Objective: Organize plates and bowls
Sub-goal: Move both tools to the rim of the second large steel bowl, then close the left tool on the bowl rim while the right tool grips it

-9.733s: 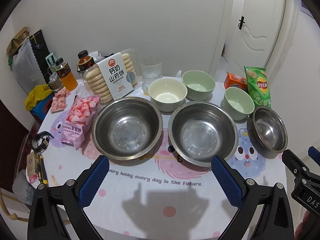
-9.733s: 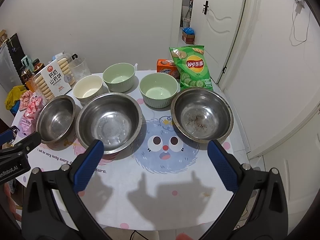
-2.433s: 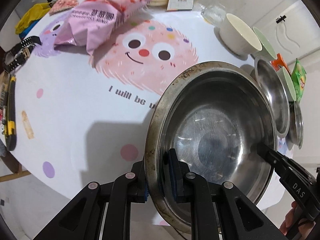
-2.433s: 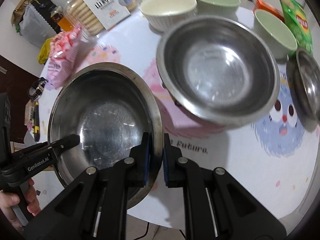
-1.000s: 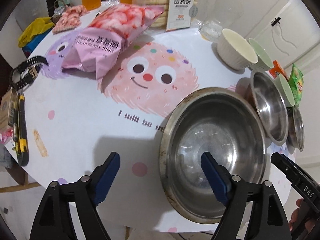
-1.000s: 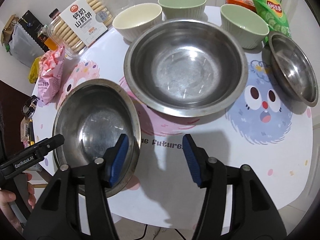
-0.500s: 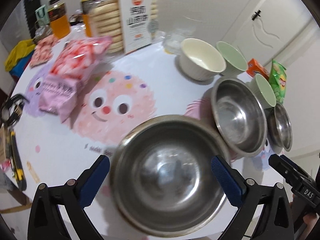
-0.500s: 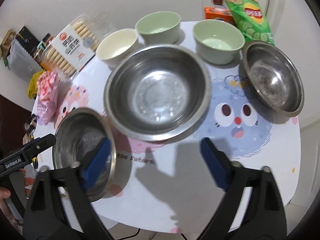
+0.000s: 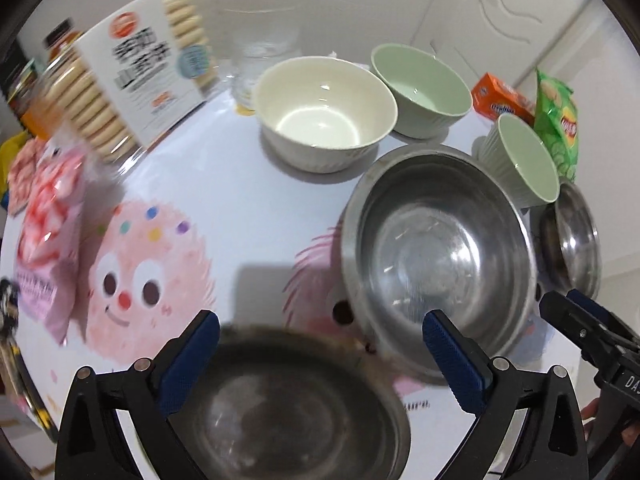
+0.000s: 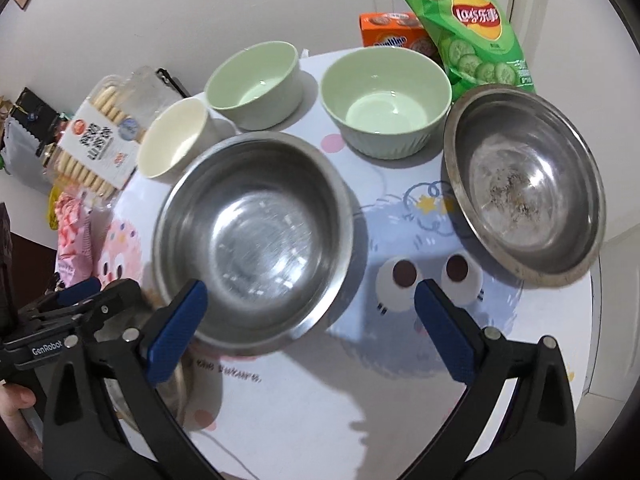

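White walls and a white door back a round table (image 9: pixel 248 208) covered with a cartoon-printed cloth.

Left wrist view: I see my left gripper (image 9: pixel 320 354) with its jaws spread to their widest; they have just been opening, and the pads grip nothing. Below and between them, at the near edge, sits a blurred steel bowl (image 9: pixel 288 412), released. A second large steel bowl (image 9: pixel 436 264) stands just beyond it toward the right. A cream bowl (image 9: pixel 326 114) and a green bowl (image 9: pixel 420 84) stand toward the far edge; another green bowl (image 9: pixel 520 160) and a small steel bowl (image 9: pixel 576 240) sit at the right edge. A biscuit pack (image 9: pixel 132 80) and a pink snack bag (image 9: pixel 44 248) occupy the left side.

Right wrist view: my right gripper (image 10: pixel 308 312) also stands fully open after just opening, holding nothing. It hangs over the central steel bowl (image 10: pixel 252 236). The small steel bowl (image 10: pixel 524 184), with residue inside, lies at the right edge. A green chip bag (image 10: pixel 468 28) and an orange box (image 10: pixel 384 30) stand at the far edge. I see the left gripper (image 10: pixel 72 304) at lower left.
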Action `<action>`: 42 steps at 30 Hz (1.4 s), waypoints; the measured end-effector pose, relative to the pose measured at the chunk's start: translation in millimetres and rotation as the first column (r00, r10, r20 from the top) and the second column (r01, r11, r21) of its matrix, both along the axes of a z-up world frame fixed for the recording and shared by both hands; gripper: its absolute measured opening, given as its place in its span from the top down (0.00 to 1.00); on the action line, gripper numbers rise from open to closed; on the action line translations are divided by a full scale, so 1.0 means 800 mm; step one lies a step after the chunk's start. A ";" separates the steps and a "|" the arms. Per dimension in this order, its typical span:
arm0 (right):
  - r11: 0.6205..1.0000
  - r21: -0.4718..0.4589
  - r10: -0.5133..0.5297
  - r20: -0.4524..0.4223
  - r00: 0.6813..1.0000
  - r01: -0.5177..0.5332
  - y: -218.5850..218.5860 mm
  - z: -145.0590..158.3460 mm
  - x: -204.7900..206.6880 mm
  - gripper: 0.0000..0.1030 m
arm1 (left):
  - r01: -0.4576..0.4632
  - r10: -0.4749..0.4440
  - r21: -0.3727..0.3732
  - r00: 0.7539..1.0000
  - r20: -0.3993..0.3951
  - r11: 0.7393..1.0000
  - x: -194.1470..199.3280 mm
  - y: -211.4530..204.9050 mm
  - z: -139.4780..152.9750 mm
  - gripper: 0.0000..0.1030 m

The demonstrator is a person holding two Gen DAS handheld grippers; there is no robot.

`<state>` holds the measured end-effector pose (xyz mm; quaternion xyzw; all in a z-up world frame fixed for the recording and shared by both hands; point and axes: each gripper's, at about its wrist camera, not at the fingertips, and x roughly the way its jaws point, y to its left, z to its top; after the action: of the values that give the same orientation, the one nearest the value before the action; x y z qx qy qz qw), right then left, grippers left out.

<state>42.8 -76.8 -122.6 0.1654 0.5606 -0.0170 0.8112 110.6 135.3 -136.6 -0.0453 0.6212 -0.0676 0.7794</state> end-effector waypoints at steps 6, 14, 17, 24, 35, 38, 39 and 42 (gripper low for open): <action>0.999 0.028 -0.035 -0.046 0.998 0.036 -0.016 -0.023 0.026 0.00 | 0.022 -0.022 0.014 0.999 -0.046 1.000 0.027 -0.019 -0.019 0.00; 0.999 0.025 -0.038 -0.078 0.996 0.040 -0.022 -0.041 0.045 0.00 | 0.015 -0.014 0.013 0.996 -0.085 1.000 0.043 -0.028 -0.034 0.00; 0.999 0.022 -0.031 -0.082 0.996 0.033 -0.020 -0.045 0.048 0.00 | 0.012 -0.009 0.033 0.997 -0.078 0.999 0.048 -0.032 -0.035 0.00; 1.000 0.015 -0.018 -0.111 0.994 0.020 -0.018 -0.057 0.054 0.04 | 0.003 0.002 0.049 0.995 -0.105 0.999 0.056 -0.039 -0.047 0.37; 1.000 0.025 0.005 -0.141 0.990 -0.001 -0.021 -0.065 0.061 0.44 | -0.007 0.010 0.025 0.993 -0.119 1.000 0.067 -0.033 -0.057 0.67; 0.999 0.032 0.020 -0.142 0.990 -0.016 -0.018 -0.066 0.063 0.57 | -0.001 0.004 0.024 0.993 -0.122 1.000 0.069 -0.034 -0.057 0.76; 0.999 0.029 0.025 -0.143 0.989 -0.021 -0.017 -0.066 0.063 0.59 | 0.002 0.001 0.025 0.993 -0.121 1.000 0.069 -0.035 -0.056 0.77; 0.999 0.020 0.028 -0.136 0.990 -0.026 -0.016 -0.064 0.064 0.64 | 0.003 0.000 0.026 0.993 -0.118 1.000 0.068 -0.041 -0.057 0.79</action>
<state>94.0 -89.4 -174.1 0.1636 0.6169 -0.0123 0.7697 165.1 102.8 -182.4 -0.0385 0.6672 -0.0572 0.7417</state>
